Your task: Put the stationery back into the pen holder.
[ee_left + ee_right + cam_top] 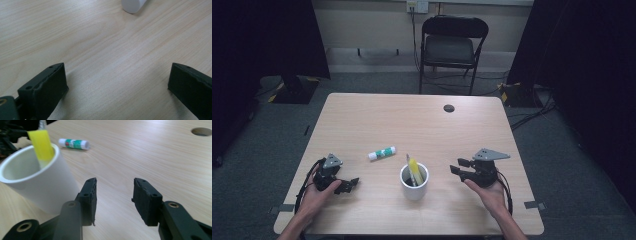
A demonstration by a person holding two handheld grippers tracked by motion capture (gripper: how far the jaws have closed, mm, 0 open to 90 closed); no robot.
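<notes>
The high view looks forward and down from above the near edge of the bench [362, 120], far enough off to take in the whole top and a chair [453, 47] beyond the far edge. The left claw view sits close over the wood, its top edge catching the cup [132, 5]. The right claw view looks low across the top and shares the cup [37, 182] and glue stick [74, 144] with the high view.

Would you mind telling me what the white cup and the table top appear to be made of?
White cup: probably plastic, possibly ceramic; smooth, matte, evenly white wall with a thick rim. Table top: likely wood-look laminate; pale, flat, faintly glossy surface with straight printed-looking grain.
</notes>
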